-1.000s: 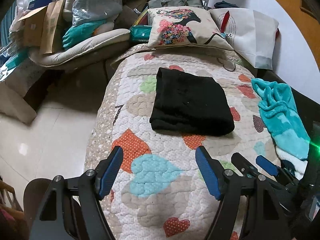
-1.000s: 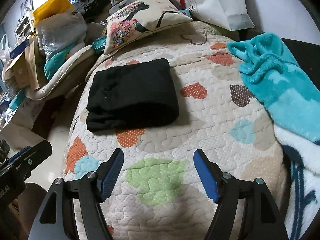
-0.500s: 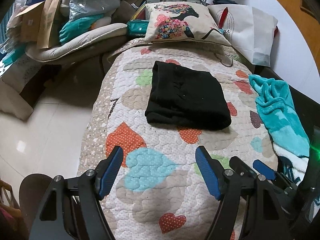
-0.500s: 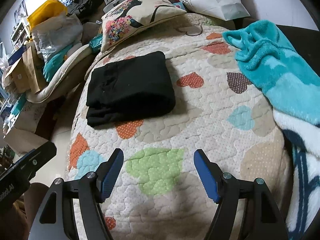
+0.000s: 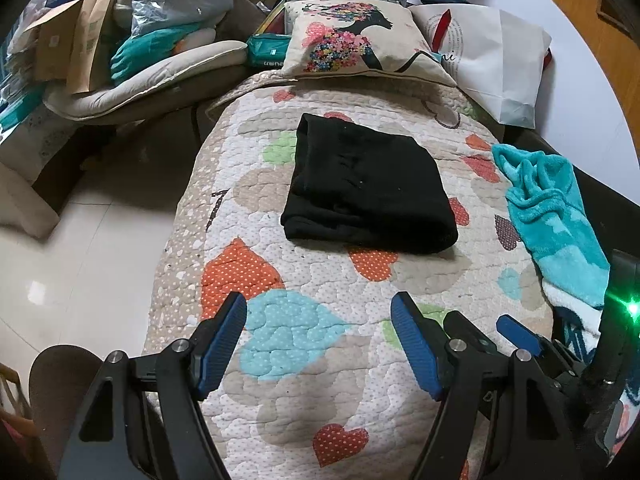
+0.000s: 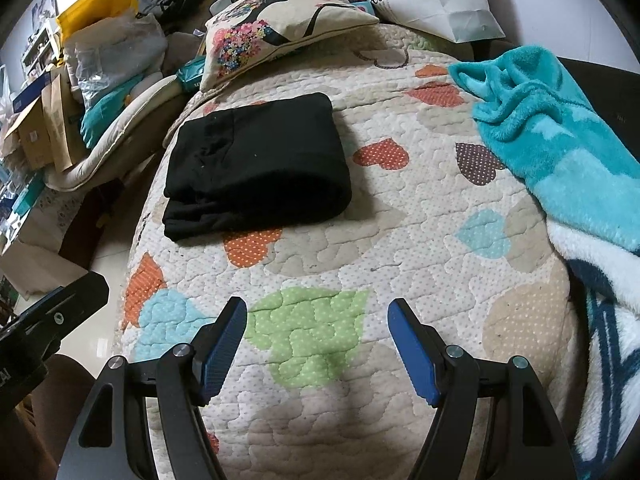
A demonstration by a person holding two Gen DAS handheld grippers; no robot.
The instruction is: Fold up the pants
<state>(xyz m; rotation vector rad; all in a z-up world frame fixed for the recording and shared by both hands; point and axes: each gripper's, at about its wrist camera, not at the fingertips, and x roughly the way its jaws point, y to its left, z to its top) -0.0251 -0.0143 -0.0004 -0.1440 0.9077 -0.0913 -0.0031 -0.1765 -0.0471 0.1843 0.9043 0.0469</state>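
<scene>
Left claw [image 5: 318, 336]: angled down, jaws apart, holding nothing.
Right claw [image 6: 316, 336]: angled down, jaws apart, holding nothing.
Bed [image 6: 400, 240]: heart quilt; folded black pants [image 6: 256, 164] near left edge.

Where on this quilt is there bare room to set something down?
Free: the quilt between the folded black pants and the teal blanket, and the near stretch before the pants. Crowded: the far end, by the pillow.

Both wrist views tilt down over quilt [image 5: 320, 360], sharing pants [image 6: 256, 164].
</scene>
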